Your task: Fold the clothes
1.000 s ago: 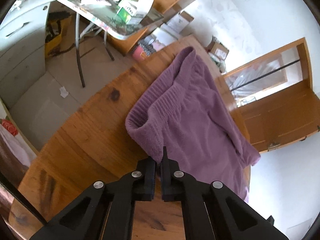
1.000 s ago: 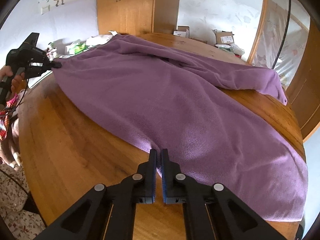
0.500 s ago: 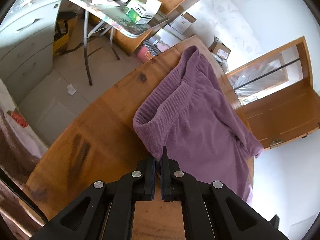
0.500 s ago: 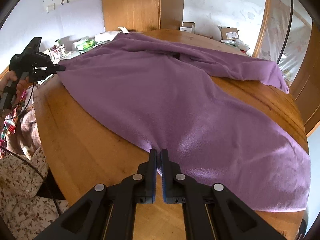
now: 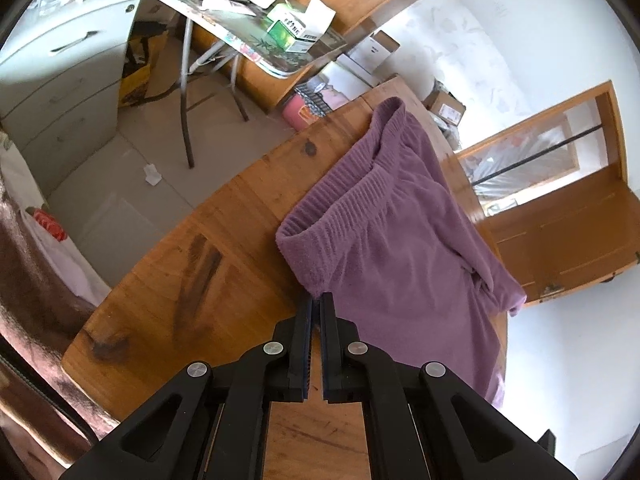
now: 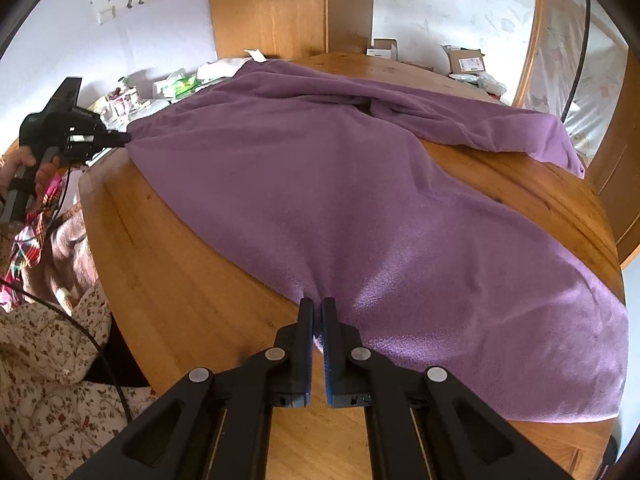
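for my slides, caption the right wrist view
Right claw and left claw pinch purple fleece trousers spread on wooden table.

The left gripper (image 5: 316,300) angles downward, jaws pinched together on a fold of cloth. The right gripper (image 6: 317,306) tilts down too, jaws clamped likewise. A hand (image 6: 28,168) grips the left handle.

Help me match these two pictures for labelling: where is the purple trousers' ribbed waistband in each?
Left wrist: ribbed waistband centre, running up-right from the left gripper, which pinches its near corner.
Right wrist: far left, at the left gripper's tip; ribbing not discernible.
Shared landmark: round wooden table.
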The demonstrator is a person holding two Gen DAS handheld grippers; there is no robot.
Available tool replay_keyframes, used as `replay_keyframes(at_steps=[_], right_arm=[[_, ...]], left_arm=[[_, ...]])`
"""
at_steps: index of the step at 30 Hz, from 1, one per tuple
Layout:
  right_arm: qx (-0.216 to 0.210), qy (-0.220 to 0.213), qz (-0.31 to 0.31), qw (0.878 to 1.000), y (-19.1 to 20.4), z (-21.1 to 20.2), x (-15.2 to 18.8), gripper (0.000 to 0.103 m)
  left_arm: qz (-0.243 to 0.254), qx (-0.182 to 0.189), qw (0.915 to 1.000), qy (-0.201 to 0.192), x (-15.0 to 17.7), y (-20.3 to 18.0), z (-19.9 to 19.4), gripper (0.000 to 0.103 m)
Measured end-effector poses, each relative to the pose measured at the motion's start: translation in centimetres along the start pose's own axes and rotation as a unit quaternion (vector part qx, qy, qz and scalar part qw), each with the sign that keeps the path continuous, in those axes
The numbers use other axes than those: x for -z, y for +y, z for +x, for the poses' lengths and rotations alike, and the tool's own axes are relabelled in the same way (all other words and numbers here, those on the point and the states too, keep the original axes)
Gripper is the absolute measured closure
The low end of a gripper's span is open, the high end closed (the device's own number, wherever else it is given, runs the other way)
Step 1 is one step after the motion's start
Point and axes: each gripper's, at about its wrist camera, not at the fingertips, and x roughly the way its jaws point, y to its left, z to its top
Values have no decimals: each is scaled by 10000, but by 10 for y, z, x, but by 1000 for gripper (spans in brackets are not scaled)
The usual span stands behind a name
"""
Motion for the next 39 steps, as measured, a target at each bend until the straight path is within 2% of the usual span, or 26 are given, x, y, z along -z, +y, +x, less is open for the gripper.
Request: replay_keyframes(at_steps=[7, 11, 15, 16, 18, 19, 20, 25, 30, 31, 34, 35, 39], right_arm=[[-162, 97, 8, 9998, -3, -1, -3, 96], [-216, 243, -24, 9995, -7, -5, -4, 96], [-144, 23, 68, 9999, -20, -20, -14, 89], [-112, -55, 189, 9997, -29, -23, -19, 86], [-17, -159, 352, 9993, -44, -27, -28, 72], [46, -197, 408, 9990, -50, -28, -33, 70], [151, -244, 434, 9986, -58, -29, -41, 68], [507, -457, 605, 9958, -92, -24, -81, 68], [320, -553, 822, 9946, -130, -10, -128, 67], [283, -541, 785, 9950, -133, -8, -135, 67], [284, -481, 544, 9970, -146, 6, -167, 63], [243, -432, 434, 9978, -150, 12, -180, 62], [108, -221, 311, 9992, -169, 45, -215, 57]], left_arm=[[-15, -116, 9999, -1, -2, 2, -4, 99], [-23, -343, 9994, -69, -4, 9, -16, 100], [43, -486, 9985, -230, -12, 7, -30, 100], [116, -515, 9983, -262, -15, 2, -31, 99], [365, -464, 9978, -299, -23, -13, -31, 96], [516, -443, 9973, -286, -27, -22, -30, 90], [664, -447, 9965, -261, -31, -30, -28, 84], [1537, -443, 9871, -105, -59, -89, -8, 82], [2281, -578, 9719, 108, -94, -144, 21, 81], [2433, -611, 9679, 170, -102, -154, 29, 75], [2993, -807, 9497, 453, -117, -185, 58, 69], [3196, -861, 9420, 558, -120, -195, 68, 69], [4316, -1146, 8912, 801, -125, -231, 112, 69]])
